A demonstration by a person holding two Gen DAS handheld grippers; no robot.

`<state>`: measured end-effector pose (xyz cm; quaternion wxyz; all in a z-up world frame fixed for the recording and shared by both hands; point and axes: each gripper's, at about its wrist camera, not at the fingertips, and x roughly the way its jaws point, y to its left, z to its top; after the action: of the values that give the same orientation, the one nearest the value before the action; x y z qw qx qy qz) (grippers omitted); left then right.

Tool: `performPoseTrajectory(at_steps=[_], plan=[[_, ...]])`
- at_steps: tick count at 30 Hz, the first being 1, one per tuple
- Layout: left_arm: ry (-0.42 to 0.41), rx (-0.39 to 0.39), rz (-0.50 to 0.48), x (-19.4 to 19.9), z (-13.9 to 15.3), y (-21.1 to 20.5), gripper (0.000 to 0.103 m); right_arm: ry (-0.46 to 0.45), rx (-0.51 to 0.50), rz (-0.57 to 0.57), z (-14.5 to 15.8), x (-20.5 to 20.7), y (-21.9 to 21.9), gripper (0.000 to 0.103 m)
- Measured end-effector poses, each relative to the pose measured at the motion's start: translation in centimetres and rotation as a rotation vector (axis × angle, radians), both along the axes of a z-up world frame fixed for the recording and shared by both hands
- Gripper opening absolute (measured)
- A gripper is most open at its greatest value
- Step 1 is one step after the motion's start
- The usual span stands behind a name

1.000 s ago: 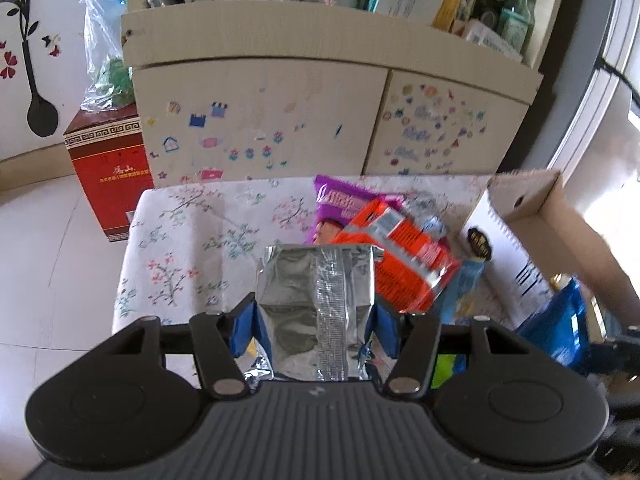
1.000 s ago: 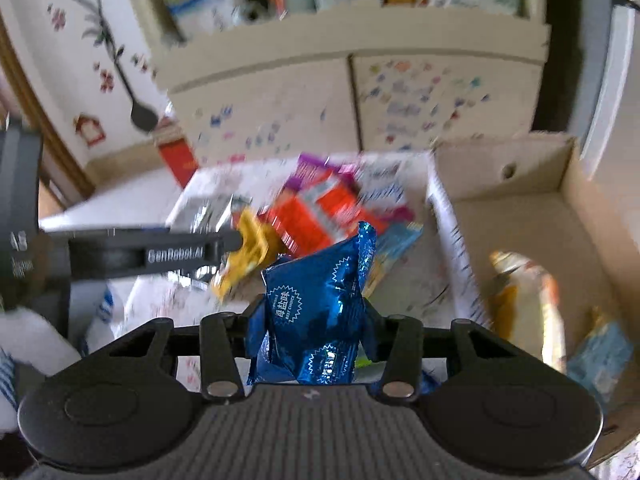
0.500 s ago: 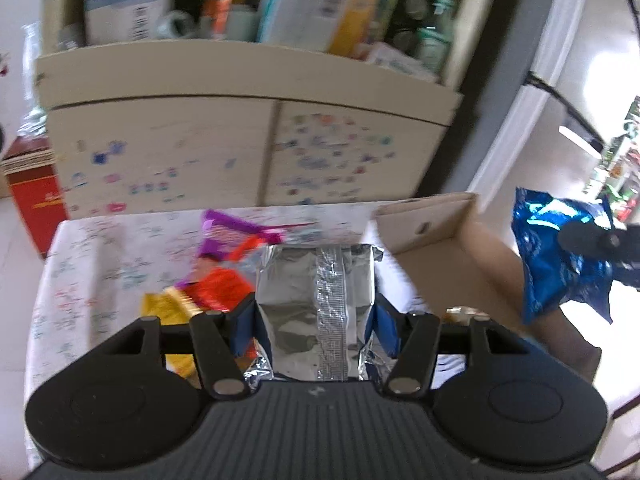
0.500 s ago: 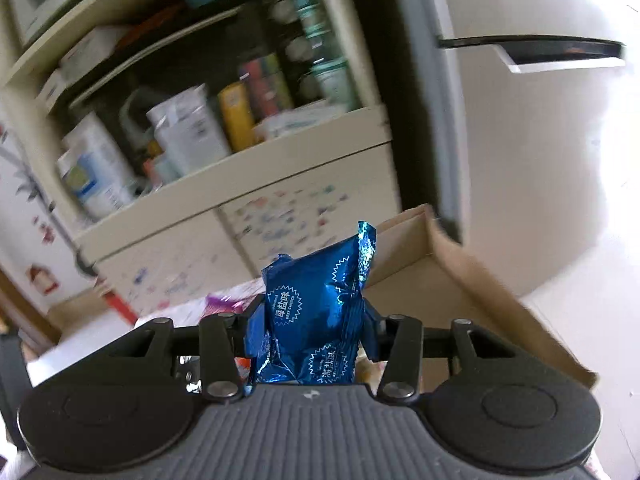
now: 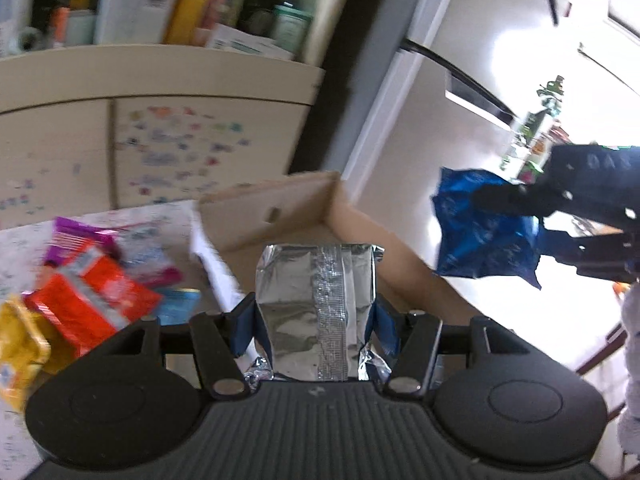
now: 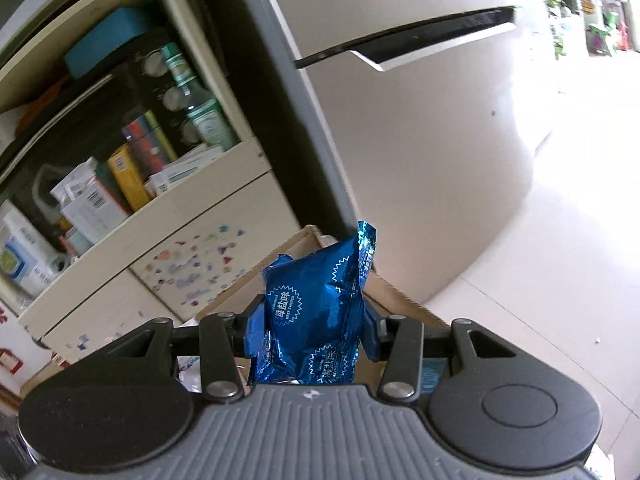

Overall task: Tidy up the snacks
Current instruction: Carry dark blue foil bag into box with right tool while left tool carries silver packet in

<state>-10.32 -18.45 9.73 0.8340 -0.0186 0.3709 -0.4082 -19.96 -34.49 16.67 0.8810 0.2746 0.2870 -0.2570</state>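
Two snack packets hang in the air over an open cardboard box (image 5: pixel 280 208), 1 in each gripper, apparently on their way into it as part of sorting the snacks. The left gripper (image 5: pixel 316 320) is clamped on a silver pouch (image 5: pixel 316 308), held upright by its sides just above the box's near edge; the foil is smooth and mirror-like, creased at the bottom, with a crimped seam running up its middle. The right gripper (image 6: pixel 310 328) grips a blue bag (image 6: pixel 316 312), puffy and crinkled, printed with white starburst seals; seen from the left wrist camera, that bag (image 5: pixel 484 232) hangs to the right of the box, beyond its far wall and well apart from the pouch. Holding each packet by its flanks likely keeps the soft film from folding and lets it drop straight once the jaws part.

The box is plain brown corrugated board with a small slot in its back wall; its floor is hidden behind the pouch. Left of the box, on the floral worktop (image 5: pixel 24 240), lie the unsorted packets: an orange pack (image 5: pixel 92 300), a purple pack (image 5: pixel 76 240) and a yellow bag (image 5: pixel 20 352), all glossy film and blurred. Behind the box stands a pale cabinet (image 5: pixel 160 120) dotted with stickers.
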Motion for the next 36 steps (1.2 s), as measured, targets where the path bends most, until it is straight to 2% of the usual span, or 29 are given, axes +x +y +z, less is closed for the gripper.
performPoseTrajectory(at_steps=[7, 8, 10, 12, 14, 16, 22, 33, 36], plan=[[0.037, -0.014, -0.108, -2.1, -1.3, -3.2, 0.059, 0.027, 0.009, -0.055, -0.5, -0.8, -1.1, 0.056], [0.034, -0.012, -0.112, -2.3, -1.5, -3.4, 0.061, 0.031, 0.016, -0.065, -0.7, -0.9, -1.3, 0.058], [0.042, -0.017, -0.114, -2.5, -1.7, -3.5, 0.075, 0.025, 0.034, -0.074, -0.8, -1.1, -1.5, 0.063], [0.044, -0.033, -0.111, -2.6, -1.4, -3.3, 0.081, 0.014, 0.040, -0.071, -0.7, -1.3, -1.5, 0.069], [0.029, -0.038, -0.107, -2.6, -0.8, -2.9, 0.083, 0.011, 0.034, -0.065, -0.6, -1.3, -1.4, 0.072], [0.013, -0.039, -0.094, -2.5, -0.1, -2.4, 0.087, 0.006, 0.040, -0.055, -0.6, -1.3, -1.3, 0.074], [0.009, -0.024, -0.045, -2.1, 0.9, 0.1, 0.088, -0.006, 0.063, 0.007, -0.7, -0.6, -0.7, 0.080], [0.005, 0.048, 0.050, -0.5, 0.7, 5.1, 0.089, 0.007, 0.089, 0.155, -1.4, 1.1, 1.5, 0.082], [-0.007, 0.049, 0.084, 0.2, 1.3, 6.7, 0.094, 0.017, 0.093, 0.195, -1.7, 1.7, 2.5, 0.083]])
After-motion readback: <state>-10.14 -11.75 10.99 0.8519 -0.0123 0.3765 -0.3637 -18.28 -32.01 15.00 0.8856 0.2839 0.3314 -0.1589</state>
